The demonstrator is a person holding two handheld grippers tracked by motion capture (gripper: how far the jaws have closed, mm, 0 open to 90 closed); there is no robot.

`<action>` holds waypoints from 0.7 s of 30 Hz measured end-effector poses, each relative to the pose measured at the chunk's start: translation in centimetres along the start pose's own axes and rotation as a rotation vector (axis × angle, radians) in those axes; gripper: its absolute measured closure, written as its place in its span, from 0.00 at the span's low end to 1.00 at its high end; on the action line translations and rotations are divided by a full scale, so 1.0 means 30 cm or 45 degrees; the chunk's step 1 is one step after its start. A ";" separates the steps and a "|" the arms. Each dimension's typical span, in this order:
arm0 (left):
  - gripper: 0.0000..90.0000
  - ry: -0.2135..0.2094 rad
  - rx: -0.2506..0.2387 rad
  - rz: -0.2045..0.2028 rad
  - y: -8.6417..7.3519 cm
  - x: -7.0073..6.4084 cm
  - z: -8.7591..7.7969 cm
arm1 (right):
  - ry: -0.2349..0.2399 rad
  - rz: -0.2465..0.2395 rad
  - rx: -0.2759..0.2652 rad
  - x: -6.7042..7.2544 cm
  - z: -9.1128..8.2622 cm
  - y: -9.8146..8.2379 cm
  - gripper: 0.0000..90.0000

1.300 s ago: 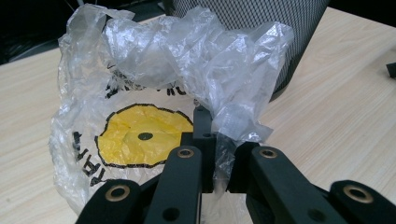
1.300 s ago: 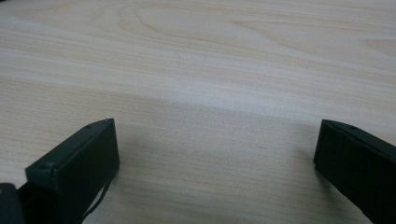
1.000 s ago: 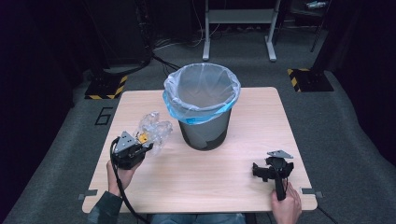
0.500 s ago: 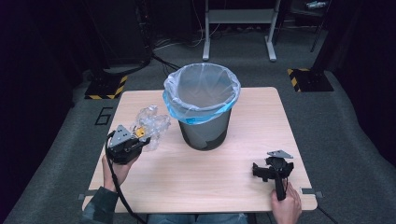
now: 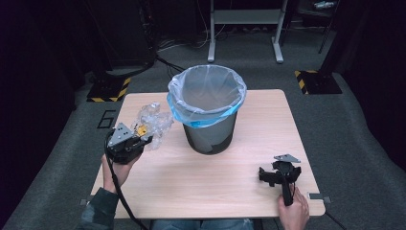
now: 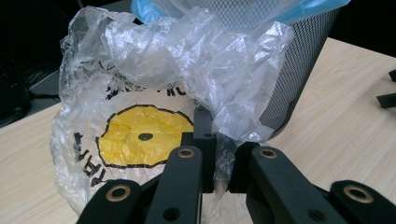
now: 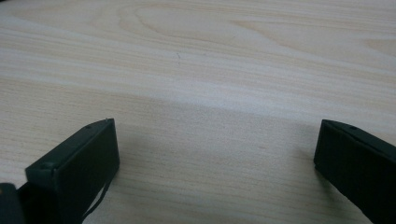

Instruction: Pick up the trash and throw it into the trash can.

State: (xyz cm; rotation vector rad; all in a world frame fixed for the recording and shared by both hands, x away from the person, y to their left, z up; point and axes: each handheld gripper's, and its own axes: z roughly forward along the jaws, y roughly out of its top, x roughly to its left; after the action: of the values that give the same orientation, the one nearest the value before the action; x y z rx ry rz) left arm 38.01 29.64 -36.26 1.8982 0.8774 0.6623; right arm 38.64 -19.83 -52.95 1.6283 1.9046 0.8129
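Lifting: left gripper (image 6: 212,154) clamped on bag (image 6: 154,88); clear bin (image 5: 207,88) rim before release.
Waiting: right gripper (image 7: 215,158) jaws apart.

The high view looks down from above the table (image 5: 201,191). Both gripper views sit low and close over the same tabletop; the left one faces the bin (image 6: 299,60).
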 end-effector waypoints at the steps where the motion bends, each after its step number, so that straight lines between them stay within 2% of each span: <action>1: 0.95 0.000 0.000 0.000 0.000 0.000 0.000 | 0.000 0.000 0.000 0.000 0.000 0.000 0.00; 13: 0.95 0.018 -0.032 -0.001 0.051 0.015 -0.042 | 0.000 0.000 0.000 0.000 0.000 0.000 0.00; 21: 0.95 0.031 -0.044 0.023 0.088 0.020 -0.062 | 0.000 0.000 0.000 0.000 0.000 0.000 0.00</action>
State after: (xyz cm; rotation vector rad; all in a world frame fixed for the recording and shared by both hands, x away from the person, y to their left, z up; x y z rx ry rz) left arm 37.78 30.20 -33.04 1.8730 0.8600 0.7088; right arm 38.64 -19.83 -52.95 1.6287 1.9044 0.8124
